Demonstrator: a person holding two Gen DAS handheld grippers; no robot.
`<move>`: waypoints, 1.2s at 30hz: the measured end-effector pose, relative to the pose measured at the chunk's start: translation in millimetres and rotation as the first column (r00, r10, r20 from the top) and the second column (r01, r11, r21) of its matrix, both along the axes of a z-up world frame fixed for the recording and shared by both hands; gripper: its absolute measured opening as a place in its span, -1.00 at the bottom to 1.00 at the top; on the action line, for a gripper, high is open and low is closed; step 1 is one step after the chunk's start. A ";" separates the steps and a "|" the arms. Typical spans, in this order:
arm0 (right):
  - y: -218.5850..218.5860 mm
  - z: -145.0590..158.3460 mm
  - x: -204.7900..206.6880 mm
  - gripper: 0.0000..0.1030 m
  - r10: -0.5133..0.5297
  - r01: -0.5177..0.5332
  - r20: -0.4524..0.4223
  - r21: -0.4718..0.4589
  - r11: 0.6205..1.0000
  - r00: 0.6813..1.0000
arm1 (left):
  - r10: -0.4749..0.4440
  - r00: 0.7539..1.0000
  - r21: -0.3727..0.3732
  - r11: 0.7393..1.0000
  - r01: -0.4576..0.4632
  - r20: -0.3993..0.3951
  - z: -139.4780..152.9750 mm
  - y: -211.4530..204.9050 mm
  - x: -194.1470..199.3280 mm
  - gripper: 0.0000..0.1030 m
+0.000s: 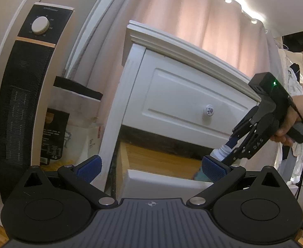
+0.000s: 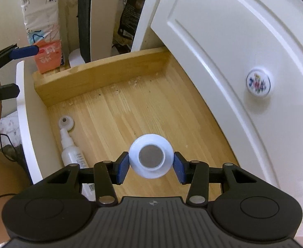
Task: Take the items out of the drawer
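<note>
Your right gripper [image 2: 151, 166] clamps the white bottle [image 2: 151, 159] above the open drawer [image 2: 130, 111], your left gripper [image 1: 151, 168] spread empty, while the spray bottle [image 2: 72, 153] at lower left remains inside.

1. The open lower drawer [image 2: 130, 103] offers a broad stretch of bare wooden floor, reachable from above.
2. The closed upper drawer front [image 2: 223, 51], its floral knob [image 2: 258, 84] protruding, overhangs the drawer's inner side and limits headroom there.
3. A spray bottle [image 2: 70, 150] lies against the drawer's white front wall [image 2: 27, 113], narrowing that edge.
4. The right tongs [image 2: 151, 166], clamped round a white bottle [image 2: 151, 157], occupy the drawer's middle.
5. The left tongs [image 1: 151, 168], spread wide, hover outside the drawer's front wall.
</note>
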State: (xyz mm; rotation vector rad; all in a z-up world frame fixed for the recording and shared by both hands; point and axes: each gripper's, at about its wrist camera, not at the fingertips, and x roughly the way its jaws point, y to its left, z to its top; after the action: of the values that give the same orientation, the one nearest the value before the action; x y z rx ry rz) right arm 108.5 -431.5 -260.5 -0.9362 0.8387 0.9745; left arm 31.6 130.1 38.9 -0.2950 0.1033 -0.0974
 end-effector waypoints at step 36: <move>-40.3 -9.2 22.8 0.38 -0.064 0.056 0.082 0.095 0.994 0.995 | -0.016 1.000 0.056 0.998 0.017 -0.022 4.7 -11.5 3.0 1.00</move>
State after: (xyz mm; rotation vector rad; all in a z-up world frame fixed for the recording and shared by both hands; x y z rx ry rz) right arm 131.3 -471.8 -269.7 -0.8622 0.7405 0.9080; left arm 34.6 118.5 43.6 -0.2393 0.1291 -0.1074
